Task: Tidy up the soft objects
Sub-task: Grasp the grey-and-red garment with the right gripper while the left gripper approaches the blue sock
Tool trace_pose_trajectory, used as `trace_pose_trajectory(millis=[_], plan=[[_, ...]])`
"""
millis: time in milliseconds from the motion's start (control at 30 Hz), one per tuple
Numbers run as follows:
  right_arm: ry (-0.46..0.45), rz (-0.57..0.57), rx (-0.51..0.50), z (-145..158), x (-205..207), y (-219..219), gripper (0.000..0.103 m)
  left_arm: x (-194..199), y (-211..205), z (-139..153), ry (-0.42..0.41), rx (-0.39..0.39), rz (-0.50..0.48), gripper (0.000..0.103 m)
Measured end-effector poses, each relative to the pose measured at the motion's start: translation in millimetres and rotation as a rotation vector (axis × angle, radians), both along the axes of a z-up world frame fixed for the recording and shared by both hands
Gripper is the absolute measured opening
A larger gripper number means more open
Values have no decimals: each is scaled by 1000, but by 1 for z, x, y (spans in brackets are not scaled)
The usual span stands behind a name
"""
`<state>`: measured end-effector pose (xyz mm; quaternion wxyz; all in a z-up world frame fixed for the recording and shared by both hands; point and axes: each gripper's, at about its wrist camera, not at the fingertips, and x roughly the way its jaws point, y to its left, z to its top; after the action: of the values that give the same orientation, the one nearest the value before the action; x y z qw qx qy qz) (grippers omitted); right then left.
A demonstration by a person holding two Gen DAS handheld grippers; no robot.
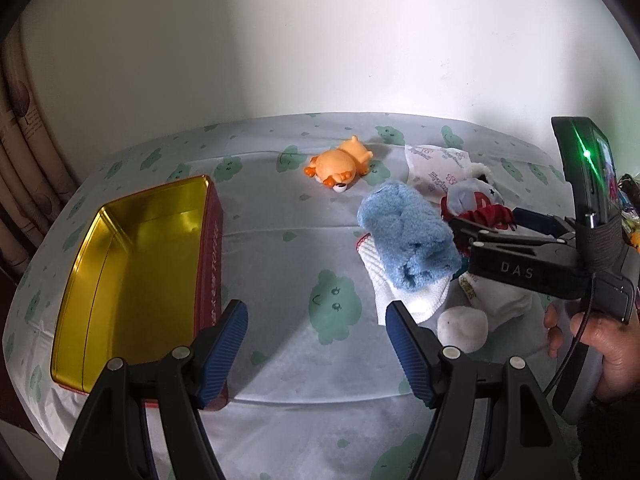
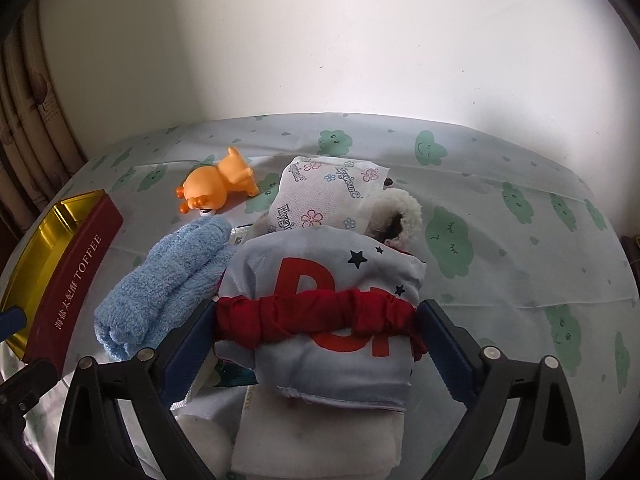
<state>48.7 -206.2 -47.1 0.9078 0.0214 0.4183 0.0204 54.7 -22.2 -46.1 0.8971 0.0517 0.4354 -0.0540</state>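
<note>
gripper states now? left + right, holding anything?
Left gripper: open, nothing between its fingers.
Right gripper: open wide around the grey fabric pouch with red letters and red gathered band; whether the pads press it cannot be told.

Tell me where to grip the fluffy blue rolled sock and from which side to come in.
Grip the fluffy blue rolled sock across the middle of its roll, coming from above on its open left side. It lies long and bulging on the white knitted cloth, free on that side, while the right tongs crowd the other.
</note>
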Motion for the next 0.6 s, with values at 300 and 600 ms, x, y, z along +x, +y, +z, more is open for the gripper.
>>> trace_pose_trajectory(millis=[300, 600], plan=[[-24, 45, 13, -1, -6, 4, 56, 10, -15, 2, 19, -19, -43, 73], [-79, 54, 48, 18, -21, -7, 35, 18, -33, 8, 24, -30, -89, 73]])
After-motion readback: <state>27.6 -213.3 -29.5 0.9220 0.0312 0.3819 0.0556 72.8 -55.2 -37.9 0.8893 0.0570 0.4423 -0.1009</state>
